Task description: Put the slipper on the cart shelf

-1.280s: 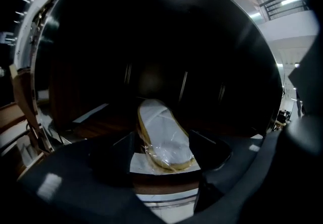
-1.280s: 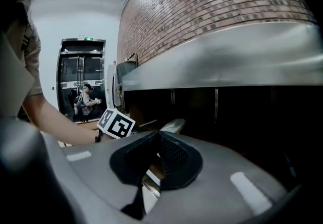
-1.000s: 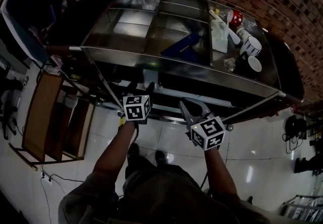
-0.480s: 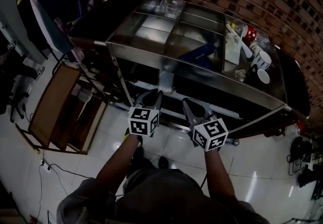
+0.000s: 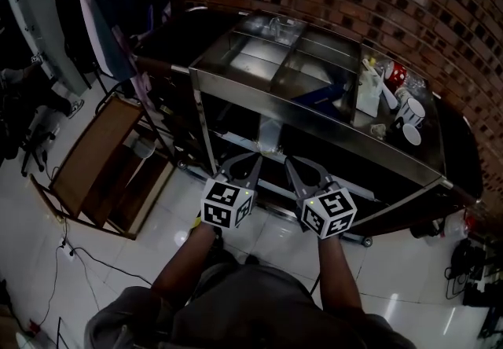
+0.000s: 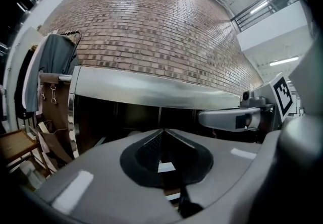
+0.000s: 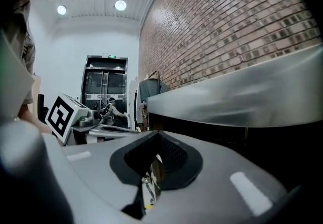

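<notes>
A: Our left gripper (image 5: 253, 160) just closed on nothing; right gripper (image 5: 292, 163) pinched empty too, both off the cart's (image 5: 314, 123) front edge.
B: We see no slipper; presumably on the shadowed lower shelf (image 5: 346, 174).

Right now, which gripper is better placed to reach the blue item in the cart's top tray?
Right. The right gripper sits closer in line with the blue item; the left gripper is offset sideways. Both are shut and empty, the left having just closed on nothing.
</notes>
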A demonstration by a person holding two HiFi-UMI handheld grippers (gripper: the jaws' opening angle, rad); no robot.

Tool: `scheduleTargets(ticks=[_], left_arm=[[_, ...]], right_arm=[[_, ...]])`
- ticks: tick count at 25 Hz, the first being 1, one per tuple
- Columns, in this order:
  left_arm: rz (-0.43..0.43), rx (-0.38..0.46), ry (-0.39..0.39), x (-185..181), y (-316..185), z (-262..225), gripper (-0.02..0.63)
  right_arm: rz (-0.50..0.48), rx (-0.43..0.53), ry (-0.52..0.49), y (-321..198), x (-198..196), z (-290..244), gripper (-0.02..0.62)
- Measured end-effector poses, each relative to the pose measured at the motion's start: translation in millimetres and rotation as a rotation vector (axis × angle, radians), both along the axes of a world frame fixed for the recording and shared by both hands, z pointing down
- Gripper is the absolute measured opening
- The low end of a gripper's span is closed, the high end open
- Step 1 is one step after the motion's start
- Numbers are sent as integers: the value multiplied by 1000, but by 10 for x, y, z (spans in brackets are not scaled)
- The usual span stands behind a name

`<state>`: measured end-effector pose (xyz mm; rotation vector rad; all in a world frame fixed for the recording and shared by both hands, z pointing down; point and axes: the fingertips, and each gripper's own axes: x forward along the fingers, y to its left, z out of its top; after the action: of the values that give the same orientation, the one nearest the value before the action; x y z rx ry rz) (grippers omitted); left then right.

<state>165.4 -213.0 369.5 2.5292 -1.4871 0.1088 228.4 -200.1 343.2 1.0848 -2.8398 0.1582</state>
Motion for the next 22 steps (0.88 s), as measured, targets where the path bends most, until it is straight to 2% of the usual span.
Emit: scheduleTargets(ticks=[11,22], left_arm=[[-45,13,8,-148,116,-75,8],[-35,10,5,-97,149,-96,8]], right_arm=[[-44,-1,-23,76,-159,-47,-2],[-35,-6,-36,94,-114,-72,-2]])
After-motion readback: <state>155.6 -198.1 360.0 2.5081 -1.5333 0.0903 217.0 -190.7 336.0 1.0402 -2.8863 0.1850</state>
